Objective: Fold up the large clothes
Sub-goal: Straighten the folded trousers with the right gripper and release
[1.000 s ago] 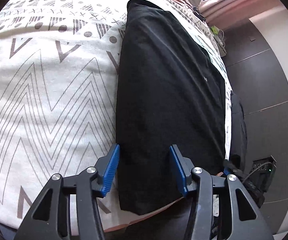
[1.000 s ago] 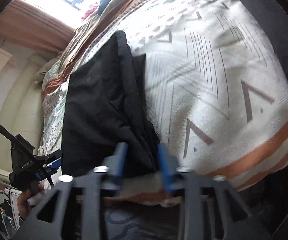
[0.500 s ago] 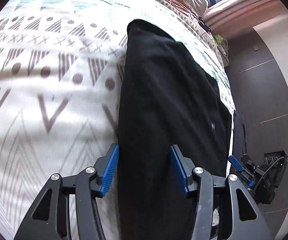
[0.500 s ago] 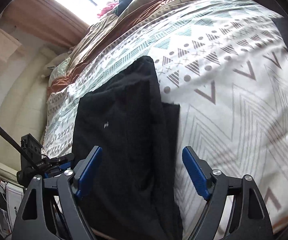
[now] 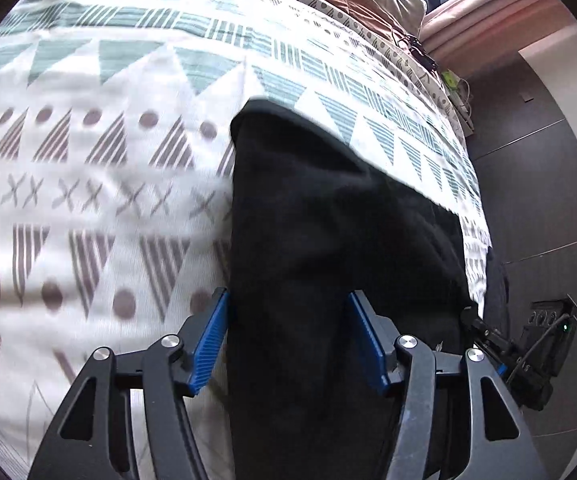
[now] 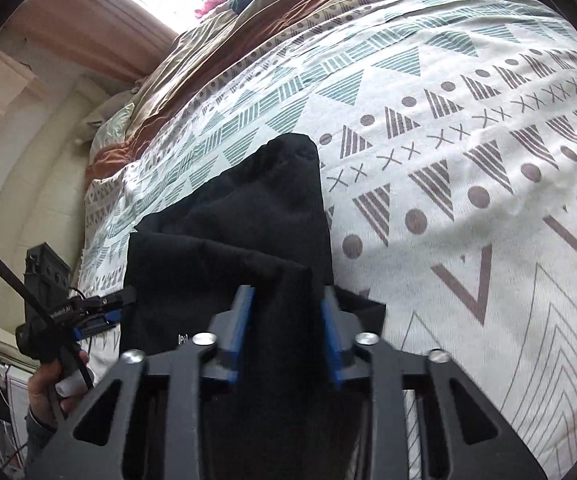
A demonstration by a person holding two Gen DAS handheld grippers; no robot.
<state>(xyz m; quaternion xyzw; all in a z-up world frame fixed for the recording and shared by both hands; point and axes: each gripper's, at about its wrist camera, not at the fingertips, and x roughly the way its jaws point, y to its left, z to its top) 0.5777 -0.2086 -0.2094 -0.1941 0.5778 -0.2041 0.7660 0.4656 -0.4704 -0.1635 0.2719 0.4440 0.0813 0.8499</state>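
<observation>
Black garment (image 5: 328, 248) lies lengthwise on the bed, on the patterned cover (image 5: 88, 160), along the side nearest the dark floor (image 5: 536, 200). Far end sits on the row of teal triangles. It looks folded over itself; in my right view I see layered edges and a small white logo (image 6: 183, 338) on the lower layer.

My left gripper (image 5: 288, 344): jaws wide, blue pads on either side of the garment's near part. Fabric fills the gap, but I can't tell if the pads touch it. Not clamped as far as I can see.

My right gripper (image 6: 286, 330): jaws narrow, with a raised fold of the garment (image 6: 248, 232) running between the pads and filling the gap. I read that as holding the fabric.

The left view is a bit blurred on the cover pattern.

Right view also shows the left gripper (image 6: 100, 308) at the garment's left edge, held by a bare hand (image 6: 54, 384). Brown bedding (image 6: 224, 52) is bunched at the head of the bed.
</observation>
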